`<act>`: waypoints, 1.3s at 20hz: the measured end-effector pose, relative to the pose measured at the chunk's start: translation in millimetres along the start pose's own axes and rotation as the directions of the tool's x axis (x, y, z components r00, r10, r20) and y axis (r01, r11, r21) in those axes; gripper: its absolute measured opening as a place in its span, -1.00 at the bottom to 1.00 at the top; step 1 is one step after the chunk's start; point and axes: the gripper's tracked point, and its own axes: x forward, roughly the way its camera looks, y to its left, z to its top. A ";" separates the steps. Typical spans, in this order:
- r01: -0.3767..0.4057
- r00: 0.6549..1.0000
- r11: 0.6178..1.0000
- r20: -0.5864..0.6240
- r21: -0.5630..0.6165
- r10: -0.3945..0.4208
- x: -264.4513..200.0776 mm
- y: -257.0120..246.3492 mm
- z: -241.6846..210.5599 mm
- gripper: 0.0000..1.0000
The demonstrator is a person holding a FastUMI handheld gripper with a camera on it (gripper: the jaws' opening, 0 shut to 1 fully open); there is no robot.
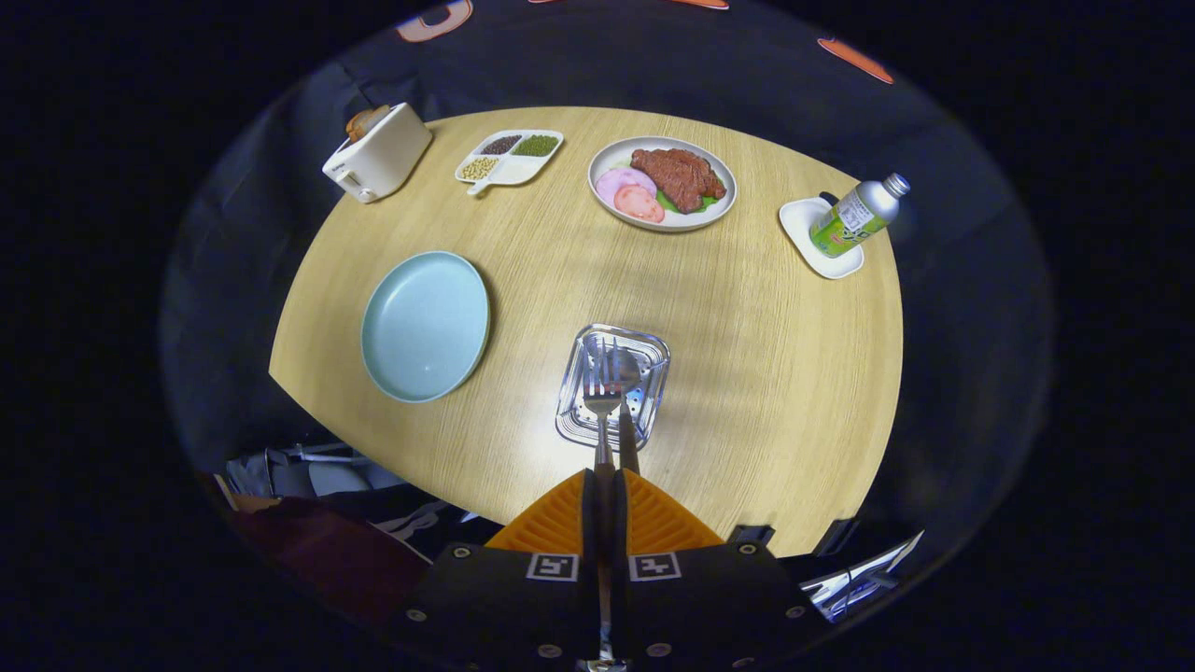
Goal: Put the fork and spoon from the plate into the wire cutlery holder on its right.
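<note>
My gripper (607, 485) is clenched on the fork (602, 401) and spoon (624, 373), both handles pinched between the fingers, heads at 12 o'clock just ahead. They hang over the holder (653, 359) on the table (766, 373). The plate (425, 327) lies at 10 o'clock, left of the holder.

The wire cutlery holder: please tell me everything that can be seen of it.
The silvery wire cutlery holder is squarish with rounded corners and looks like shiny metal, its base perforated. It stands upright on the pale wooden table, right of the empty light blue plate. The metal fork and spoon, gripped in the shut gripper, reach over its opening.
</note>
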 end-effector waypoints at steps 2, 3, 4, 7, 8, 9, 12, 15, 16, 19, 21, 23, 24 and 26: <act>-0.002 0.998 1.000 -0.056 -0.013 0.001 5.8 -4.6 -0.9 -0.89; -0.004 0.997 1.000 -0.075 -0.014 0.003 9.0 -6.3 0.9 -0.90; -0.007 0.996 1.000 -0.092 -0.015 0.006 12.7 -6.4 2.9 -0.90; -0.009 0.989 0.999 -0.146 -0.036 0.004 23.1 -4.5 5.7 -0.90; -0.007 0.987 0.999 -0.162 -0.045 -0.001 24.7 -4.4 7.0 -0.90; -0.006 0.984 0.999 -0.176 -0.053 -0.004 26.6 -6.1 9.1 -0.90; 0.001 0.978 0.997 -0.207 -0.083 -0.018 36.7 -3.5 13.2 -0.89; 0.017 0.973 0.994 -0.226 -0.108 -0.042 44.0 -2.2 16.4 -0.90; 0.018 0.972 0.994 -0.230 -0.108 -0.042 46.9 -1.0 17.4 -0.89; 0.022 0.970 0.993 -0.238 -0.112 -0.048 53.3 2.8 20.1 -0.90; 0.034 0.969 0.992 -0.238 -0.120 -0.062 58.6 2.6 22.0 -0.88; 0.046 0.969 0.991 -0.236 -0.125 -0.075 62.5 3.0 23.4 -0.84; 0.047 0.969 0.991 -0.234 -0.129 -0.076 63.5 3.0 23.5 -0.82; 0.051 0.970 0.990 -0.231 -0.134 -0.081 62.0 4.3 23.9 -0.76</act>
